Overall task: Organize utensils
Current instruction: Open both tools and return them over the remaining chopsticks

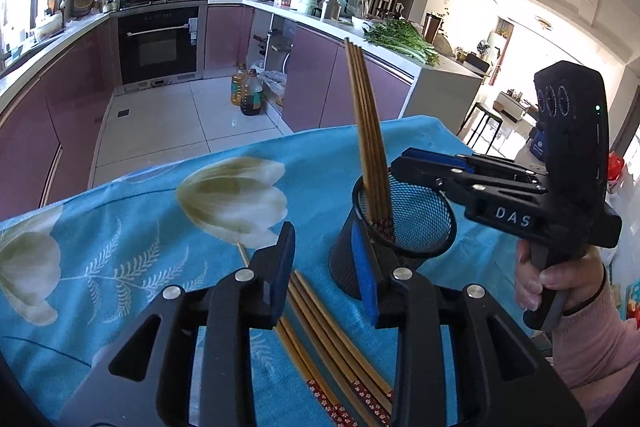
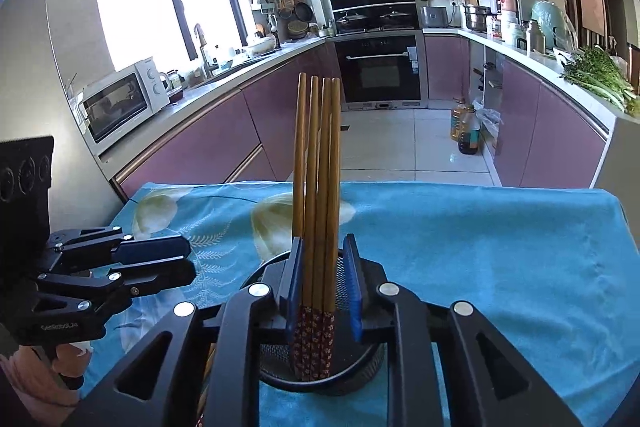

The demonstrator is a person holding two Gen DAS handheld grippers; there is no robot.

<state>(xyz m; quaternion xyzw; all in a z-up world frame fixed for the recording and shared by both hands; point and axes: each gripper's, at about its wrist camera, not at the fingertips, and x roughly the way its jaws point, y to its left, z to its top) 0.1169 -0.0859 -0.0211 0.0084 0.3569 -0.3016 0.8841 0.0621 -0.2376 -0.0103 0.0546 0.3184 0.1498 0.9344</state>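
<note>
A black mesh cup (image 1: 416,223) stands on the blue flowered cloth (image 1: 140,227). Several brown chopsticks (image 1: 366,131) stand in it, leaning left. My right gripper (image 2: 324,287) is over the cup (image 2: 360,379) with its jaws open around these chopsticks (image 2: 316,187), a gap showing on the right side. It also shows in the left wrist view (image 1: 416,167). My left gripper (image 1: 324,271) is open above several more chopsticks (image 1: 320,331) lying on the cloth, just left of the cup. It also shows in the right wrist view (image 2: 176,263).
The table's far edge (image 2: 400,185) drops to a tiled kitchen floor. Purple cabinets, an oven (image 2: 380,71) and oil bottles (image 1: 246,91) stand beyond. Greens (image 1: 400,37) lie on the counter.
</note>
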